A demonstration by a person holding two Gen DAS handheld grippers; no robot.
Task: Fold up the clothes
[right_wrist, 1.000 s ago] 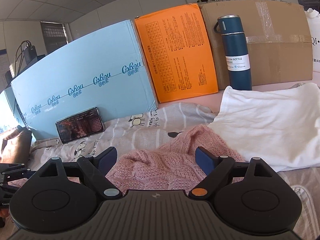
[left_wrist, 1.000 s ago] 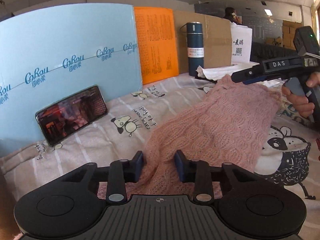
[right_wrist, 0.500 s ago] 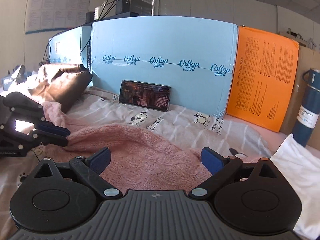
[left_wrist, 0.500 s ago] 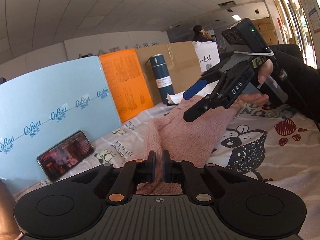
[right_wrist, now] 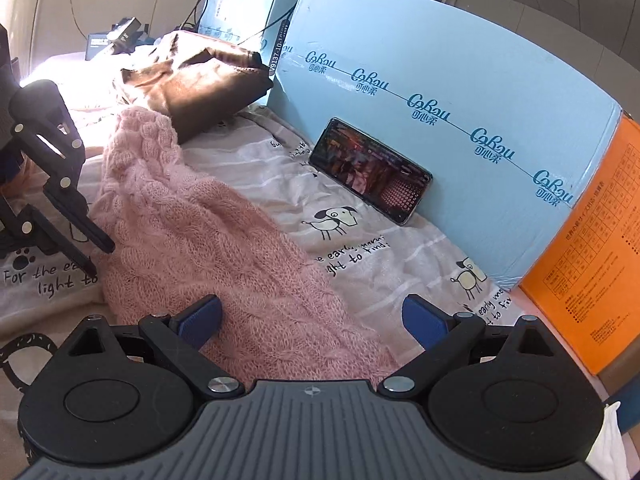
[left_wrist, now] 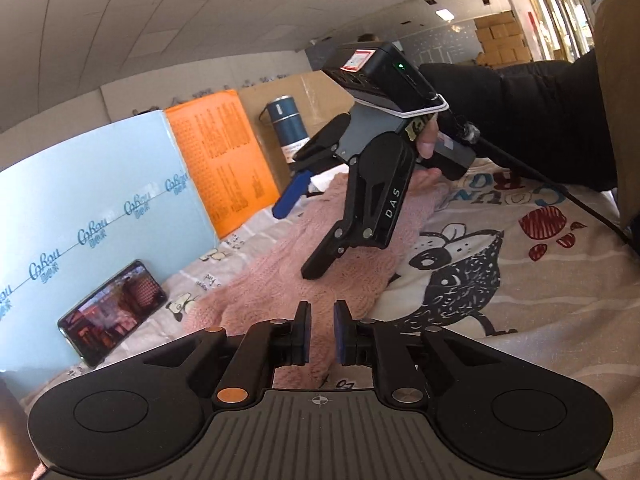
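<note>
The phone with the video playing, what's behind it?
The phone leans against a big light blue box printed with blue logos. It stands on the cartoon dog bedsheet. Whatever is behind that box is hidden.

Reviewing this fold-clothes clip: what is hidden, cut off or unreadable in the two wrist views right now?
- Near end of the pink knitted sweater: left wrist view, hidden under the left gripper, so cloth between its nearly closed pads cannot be confirmed.
- Sweater's far end: right wrist view, cut off behind the right gripper body; jaws wide, nothing held.
- Dark blue vacuum bottle: left wrist view, lower part hidden by the right gripper.
- Black smartphone screen: too blurred to read.
</note>
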